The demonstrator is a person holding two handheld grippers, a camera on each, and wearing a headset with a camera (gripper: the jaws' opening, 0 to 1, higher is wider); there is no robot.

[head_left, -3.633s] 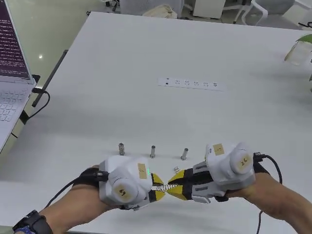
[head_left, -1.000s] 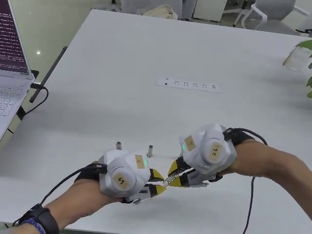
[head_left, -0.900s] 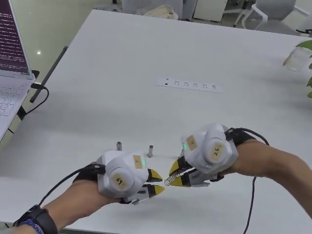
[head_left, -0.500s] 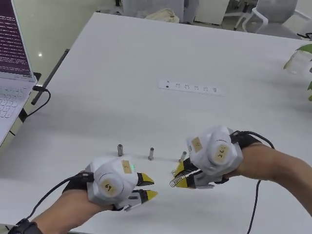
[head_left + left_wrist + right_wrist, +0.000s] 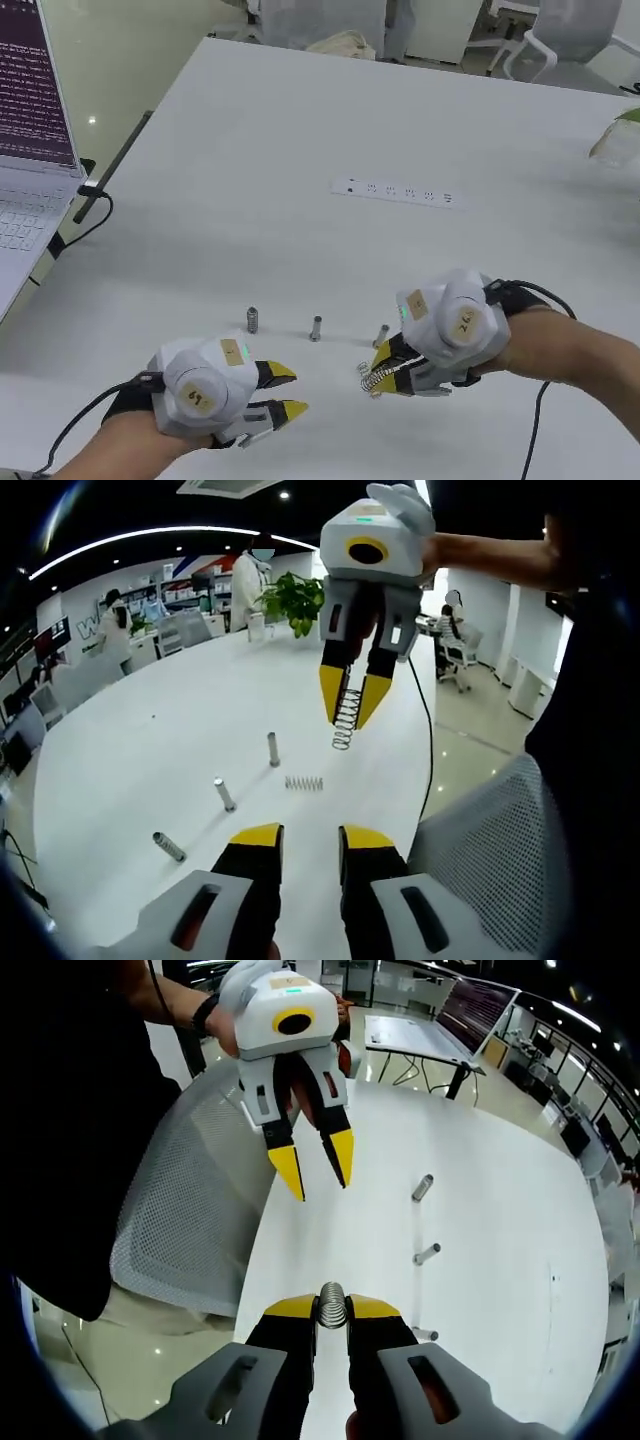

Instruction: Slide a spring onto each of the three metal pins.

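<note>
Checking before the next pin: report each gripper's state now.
Left gripper: open, empty.
Right gripper: closed on a spring.

Partly hidden: right pin (image 5: 381, 335), lower end behind right tool (image 5: 386, 372); spring (image 5: 373, 379), upper coils between that tool's jaws. Too small to tell: whether left pin (image 5: 252, 320), ahead of left tool (image 5: 295, 391), carries a spring. Cut off by edge: laptop (image 5: 30, 100), far left of left tool.

left gripper (image 5: 289, 390) hovers with jaws apart, facing right gripper (image 5: 384, 369) pinching a spring (image 5: 371, 377).
</note>
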